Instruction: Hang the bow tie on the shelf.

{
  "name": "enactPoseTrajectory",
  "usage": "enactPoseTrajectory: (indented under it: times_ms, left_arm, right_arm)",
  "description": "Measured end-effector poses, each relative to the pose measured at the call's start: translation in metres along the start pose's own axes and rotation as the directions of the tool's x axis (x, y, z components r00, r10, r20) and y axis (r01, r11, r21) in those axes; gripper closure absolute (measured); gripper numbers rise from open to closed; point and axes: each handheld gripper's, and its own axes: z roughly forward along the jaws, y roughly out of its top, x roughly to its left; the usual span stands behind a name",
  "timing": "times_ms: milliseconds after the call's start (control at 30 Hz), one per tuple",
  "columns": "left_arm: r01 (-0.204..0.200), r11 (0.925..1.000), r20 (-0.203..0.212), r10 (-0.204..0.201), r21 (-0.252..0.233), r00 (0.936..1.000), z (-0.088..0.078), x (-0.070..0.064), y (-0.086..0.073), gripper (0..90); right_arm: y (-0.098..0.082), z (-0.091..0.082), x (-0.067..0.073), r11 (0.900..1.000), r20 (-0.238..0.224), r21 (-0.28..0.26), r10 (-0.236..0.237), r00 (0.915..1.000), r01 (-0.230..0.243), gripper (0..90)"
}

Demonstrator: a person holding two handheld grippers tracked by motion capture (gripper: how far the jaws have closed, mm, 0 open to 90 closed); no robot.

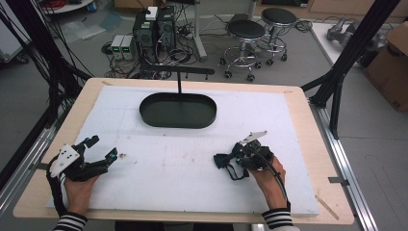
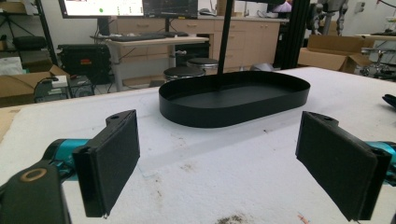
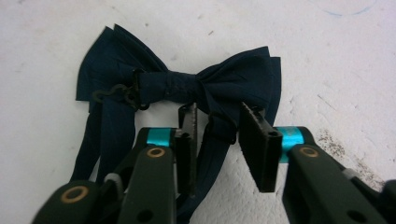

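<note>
Looks like pickup time: right gripper [image 3: 218, 140] fingers part-open, straddling the navy fabric bow tie [image 3: 182, 84] near the desk's right edge; next it needs squeezing. Left gripper [image 2: 219, 163] sits wide open, empty, facing the black oval metal tray [image 2: 233, 100].

Light: we see even, bright overhead room light, white table [image 1: 202, 168] evenly lit | Shadows: soft, faint, close under the black tray [image 2: 233, 100] | Glare: none strong, mild sheen inside the tray | Focus: high view slightly soft; claw views sharp nearby, far room softer | Distortion: wide-angle bowing at edges.
</note>
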Motion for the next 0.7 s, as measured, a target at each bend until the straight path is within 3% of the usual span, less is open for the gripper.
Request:
enactPoseTrajectory:
  times_ms: [333, 700]
  left_arm:
    - [0.000, 1.0000, 0.000, 0.000, 0.000, 1.0000, 0.0000, 0.0000, 0.0000, 14.0]
    - [0.000, 1.0000, 0.000, 0.000, -0.001, 1.0000, 0.0001, -0.0003, -0.0001, 14.0]
  right_arm:
    - [-0.0003, 0.0007, -0.0005, 0.999, 0.010, 0.031, 0.024, 0.9997, -0.024, 83.4]
    - [-0.0005, -0.0013, -0.0017, 0.999, 0.000, 0.007, 0.043, 0.9991, -0.043, 84.9]
